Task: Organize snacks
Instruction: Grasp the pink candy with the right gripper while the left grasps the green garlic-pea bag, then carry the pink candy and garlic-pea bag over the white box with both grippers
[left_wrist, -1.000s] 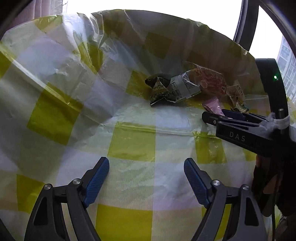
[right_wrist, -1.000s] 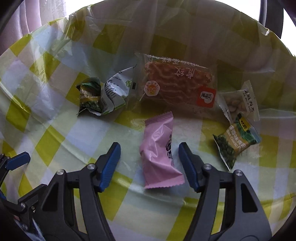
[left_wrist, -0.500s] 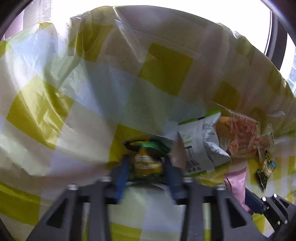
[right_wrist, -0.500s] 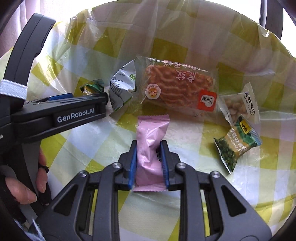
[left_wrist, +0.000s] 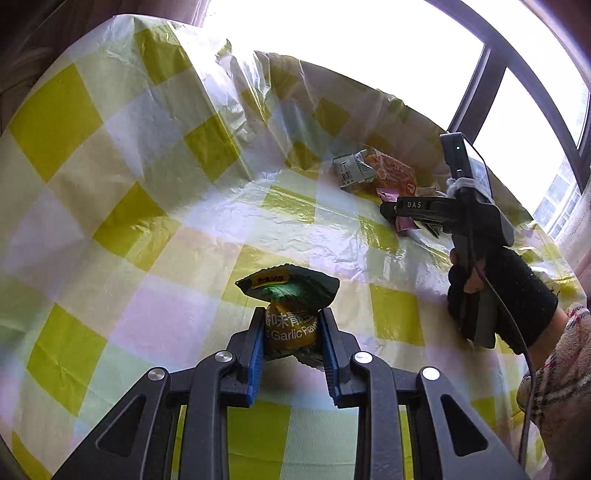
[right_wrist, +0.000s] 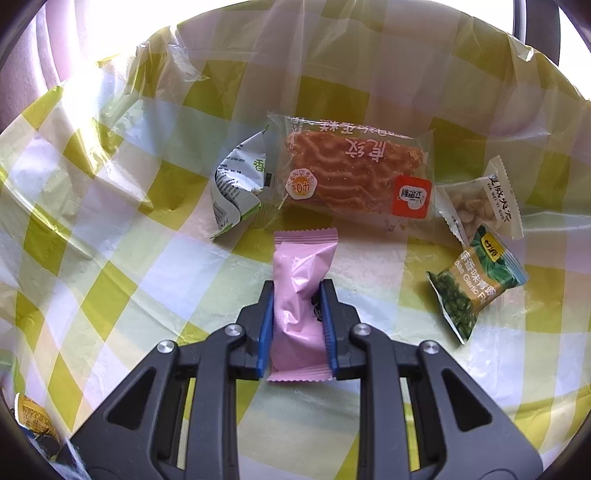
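The left claw (left_wrist: 291, 332) is clamped on a green garlic-pea packet (left_wrist: 290, 295), lifted over the checked counter (left_wrist: 147, 221). The right claw (right_wrist: 297, 314) pinches a pink packet (right_wrist: 299, 291); at its twelve o'clock lies an orange cake bar (right_wrist: 354, 170), at two o'clock another pea packet (right_wrist: 472, 288).

Black plastic frames with triangular cut-outs, silver screws and ribbed blue pads (left_wrist: 255, 354) are being shown on the left gripper (left_wrist: 291, 345) and the right gripper (right_wrist: 296, 326). "DAS" lettering, a green light, white tape and a thin black cable are being displayed on the right one. A black fingerless glove (left_wrist: 513, 295) and plaid fleece sleeve (left_wrist: 557, 391) are being worn.
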